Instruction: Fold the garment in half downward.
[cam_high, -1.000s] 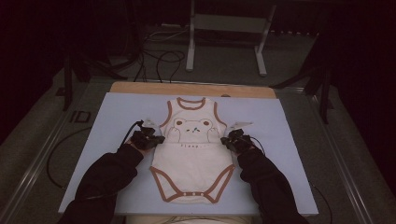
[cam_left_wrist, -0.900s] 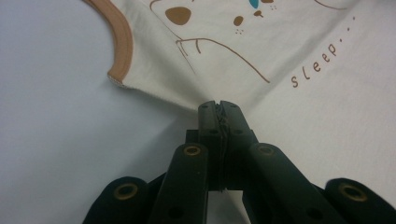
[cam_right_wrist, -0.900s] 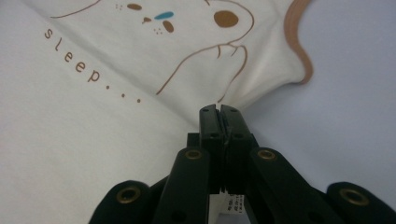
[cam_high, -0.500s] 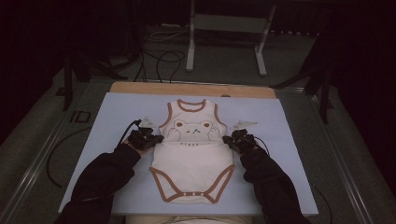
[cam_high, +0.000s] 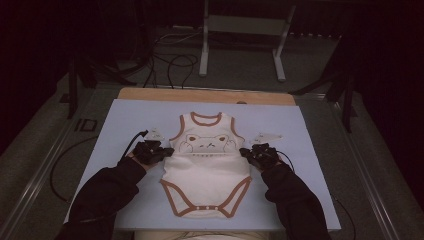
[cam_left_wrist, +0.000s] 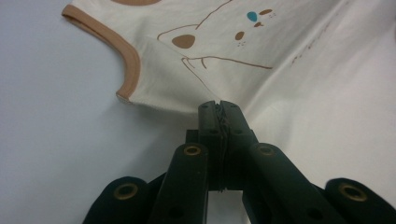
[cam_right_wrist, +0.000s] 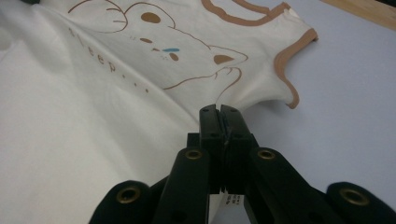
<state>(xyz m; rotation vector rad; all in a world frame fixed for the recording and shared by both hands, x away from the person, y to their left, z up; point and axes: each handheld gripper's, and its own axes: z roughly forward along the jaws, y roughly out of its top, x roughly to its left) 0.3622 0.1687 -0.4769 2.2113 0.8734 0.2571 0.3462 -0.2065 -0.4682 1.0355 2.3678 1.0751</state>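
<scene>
A cream baby bodysuit (cam_high: 207, 172) with brown trim and a bear print lies flat on the pale blue board (cam_high: 125, 120), neck toward the far side. My left gripper (cam_high: 167, 151) sits at the garment's left side, just under the armhole. Its jaws (cam_left_wrist: 219, 105) are shut on the cloth edge of the bodysuit (cam_left_wrist: 280, 42), which lifts slightly there. My right gripper (cam_high: 245, 151) mirrors it at the right side. Its jaws (cam_right_wrist: 219, 109) are shut on the side seam of the bodysuit (cam_right_wrist: 93, 102) below the brown-trimmed armhole.
The board rests on a wooden table whose edge (cam_high: 205, 95) shows at the back. Behind it stand a metal frame's legs (cam_high: 205, 50) and loose cables (cam_high: 170, 60) on the floor. Dark sleeves (cam_high: 105, 195) come in from the bottom.
Both grippers have risen a little, still pinching the bodysuit's sides, and the cloth at each side has lifted slightly with them.
</scene>
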